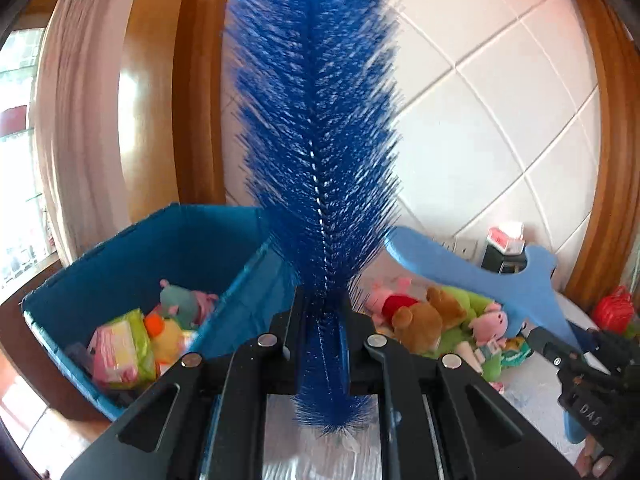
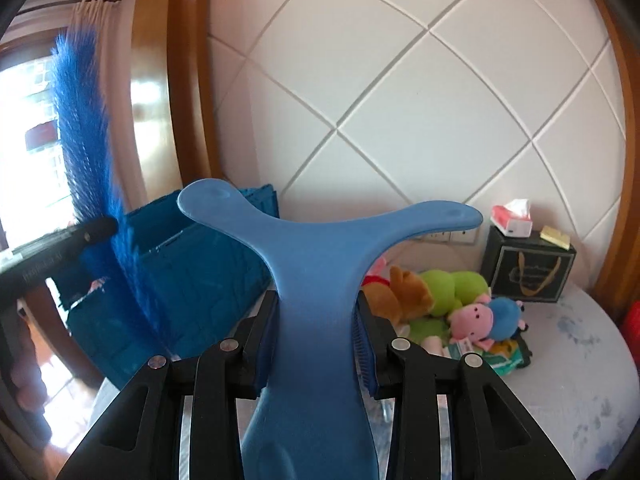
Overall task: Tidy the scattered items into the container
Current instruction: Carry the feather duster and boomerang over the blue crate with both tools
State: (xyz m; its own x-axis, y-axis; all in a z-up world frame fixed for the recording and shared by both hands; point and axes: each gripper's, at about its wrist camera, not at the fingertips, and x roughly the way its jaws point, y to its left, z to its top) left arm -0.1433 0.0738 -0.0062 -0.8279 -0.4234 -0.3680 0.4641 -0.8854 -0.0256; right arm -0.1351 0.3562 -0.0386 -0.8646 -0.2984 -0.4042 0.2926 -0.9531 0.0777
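The left gripper (image 1: 322, 332) is clamped on a blue brush (image 1: 316, 128), held upright by its lower stem; bristles fan out above the jaws and a short tuft hangs below. The brush is blurred near the top. In the right wrist view the same brush (image 2: 86, 152) is seen at far left, with the left gripper (image 2: 90, 232) around its lower part.

The right gripper (image 2: 316, 344) is closed on a light blue Y-shaped piece (image 2: 316, 248), gripped at the stem, its two arms spread above the jaws. From the left wrist view that piece (image 1: 472, 276) is seen at right, with the right gripper (image 1: 576, 360) below it.

A blue bin (image 1: 132, 248) sits left of the brush, holding a green-pink pack (image 1: 124, 350), a yellow-orange plush (image 1: 166, 334) and a teal-pink plush (image 1: 186, 302). In the right wrist view the bin (image 2: 200, 276) lies behind and left of the Y piece.

Right of the bin, scattered on a pale bedcover (image 2: 568, 380), lies a pile: brown bear (image 2: 408, 292), green plush (image 2: 452, 288), pink pig (image 2: 472, 318), blue plush (image 2: 506, 318). Farther back stands a black gift bag (image 2: 528, 270) with a tissue box (image 2: 512, 216) on top. A quilted white wall (image 2: 420, 100) is behind.
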